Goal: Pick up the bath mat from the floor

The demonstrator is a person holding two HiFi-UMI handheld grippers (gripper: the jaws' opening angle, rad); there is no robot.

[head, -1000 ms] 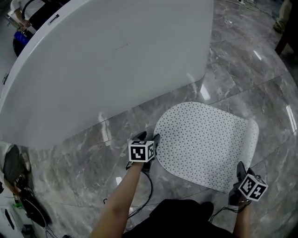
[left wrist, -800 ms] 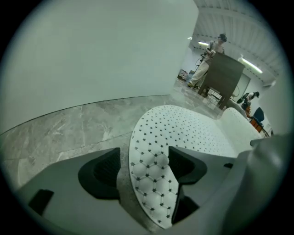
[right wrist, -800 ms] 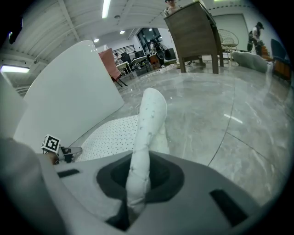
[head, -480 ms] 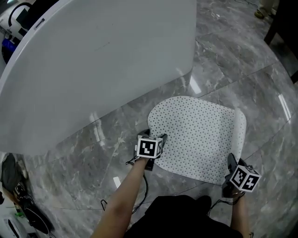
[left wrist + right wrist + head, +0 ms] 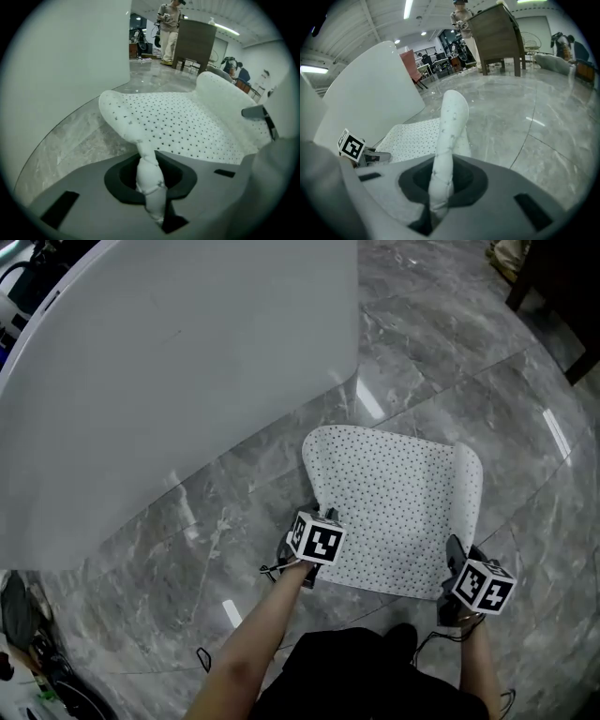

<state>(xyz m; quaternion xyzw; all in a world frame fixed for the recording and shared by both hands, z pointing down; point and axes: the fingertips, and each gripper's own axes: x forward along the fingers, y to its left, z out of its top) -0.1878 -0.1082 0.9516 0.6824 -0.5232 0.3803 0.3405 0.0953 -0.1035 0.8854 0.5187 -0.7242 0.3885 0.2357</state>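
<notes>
The white dotted bath mat (image 5: 394,502) lies on the grey marble floor beside the bathtub, with its near corners raised and its right edge curled up. My left gripper (image 5: 325,519) is at the mat's near-left corner. Its jaws are closing, and a bunched fold of mat (image 5: 150,176) is pinched between them. My right gripper (image 5: 454,552) is shut on the near-right corner, where the mat (image 5: 449,126) rises as a rolled strip out of the jaws. In the right gripper view the left gripper's marker cube (image 5: 351,145) shows across the mat.
A large white bathtub (image 5: 169,381) fills the upper left, close to the mat's far-left edge. Dark furniture (image 5: 555,287) stands at the top right. Cables (image 5: 202,657) trail on the floor by my left arm. A person (image 5: 168,28) stands by a brown cabinet (image 5: 194,44) far off.
The left gripper has closed on the mat's near-left corner. The mat's near edge and right side have lifted and curled, and both grippers have drawn closer together.
</notes>
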